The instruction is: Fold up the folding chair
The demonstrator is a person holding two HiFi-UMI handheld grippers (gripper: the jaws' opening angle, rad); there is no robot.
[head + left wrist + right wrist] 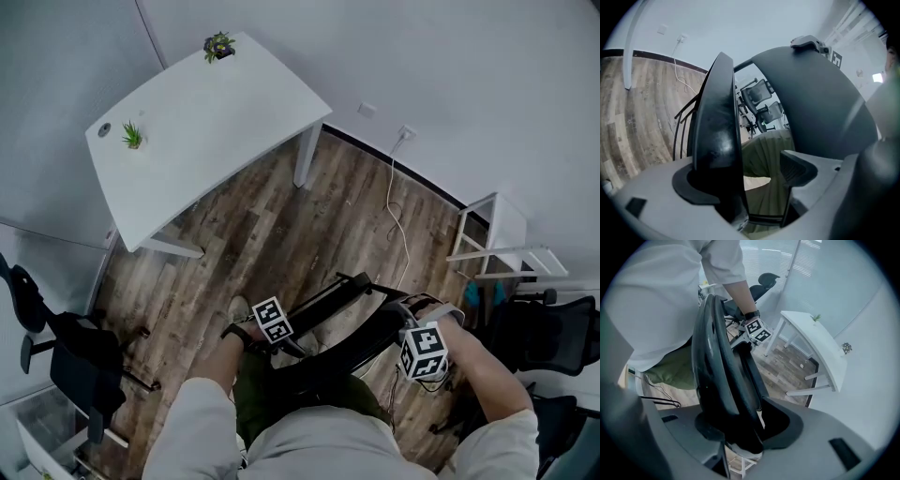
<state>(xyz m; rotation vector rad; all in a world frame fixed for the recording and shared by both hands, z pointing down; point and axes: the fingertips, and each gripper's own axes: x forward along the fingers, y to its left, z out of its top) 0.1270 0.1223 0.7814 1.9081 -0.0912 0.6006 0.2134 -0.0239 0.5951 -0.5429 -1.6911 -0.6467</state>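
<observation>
Right gripper [740, 427] clamped the chair [352, 342]; left gripper [761, 171] gaped wide around it, not pressing. It looked folded almost flat, with little apparently left.

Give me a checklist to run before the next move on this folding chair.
1. Grip of right tongs on the folding chair: ok, clamped.
2. Grip of left tongs: not ok; the jaws stand wide, the chair's edge lies by one pad, with a gap to the other.
3. Chair folded flat: cannot tell; it looks nearly closed in the right gripper view.
4. Clearance from white table: ok, well apart.
5. Clearance from white cable on the floor: cannot tell; its lower end passes out of sight near the chair.
</observation>
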